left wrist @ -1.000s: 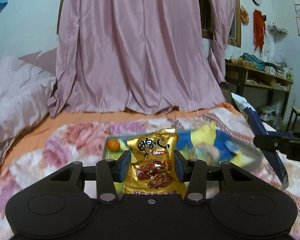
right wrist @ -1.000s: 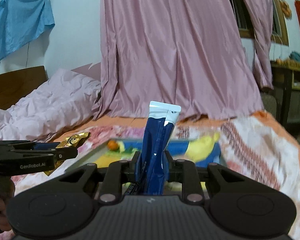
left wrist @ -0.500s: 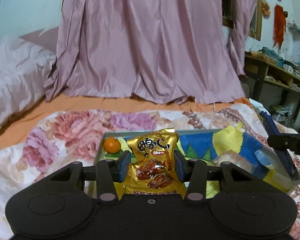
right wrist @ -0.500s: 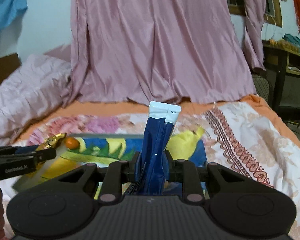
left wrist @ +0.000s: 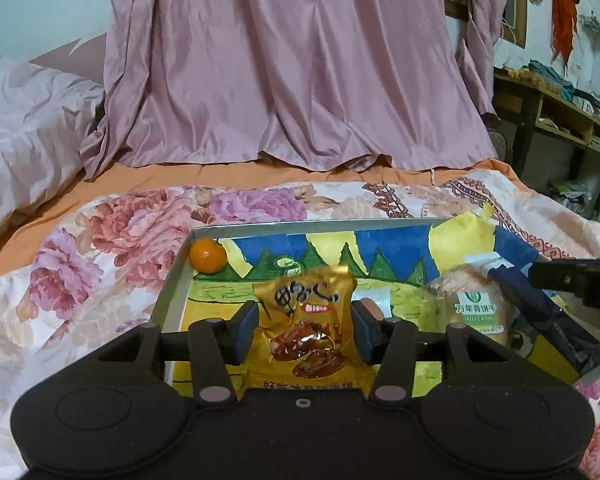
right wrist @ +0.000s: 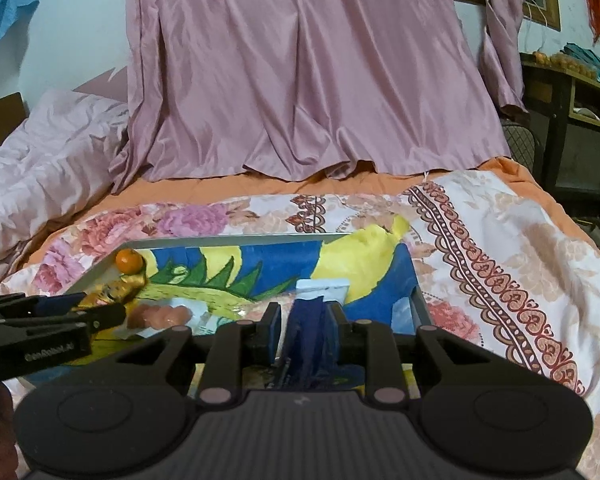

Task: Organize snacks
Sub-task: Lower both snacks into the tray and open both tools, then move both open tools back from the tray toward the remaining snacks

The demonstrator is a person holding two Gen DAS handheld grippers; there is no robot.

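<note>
Left wrist view: a crinkly gold foil snack packet [left wrist: 306, 334] is clamped upright in the left gripper [left wrist: 305, 334] jaws, directly above the shallow grey metal tray [left wrist: 172, 292]; the right gripper [right wrist: 305, 334] jaws are clamped on a dark blue sachet [right wrist: 314, 330] at the tray's right end.

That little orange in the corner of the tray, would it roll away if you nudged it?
Probably. The orange is round and loose, so a nudge would likely roll it. It sits in the tray corner, whose low walls should stop it. It looks firm, not floppy.

A pink curtain [left wrist: 292, 68] hangs behind the bed. A floral quilt [left wrist: 100, 248] covers an orange sheet [right wrist: 228, 186], with a crumpled pale blanket [left wrist: 24, 128] at left. Wooden shelves [left wrist: 560, 112] stand at right.
</note>
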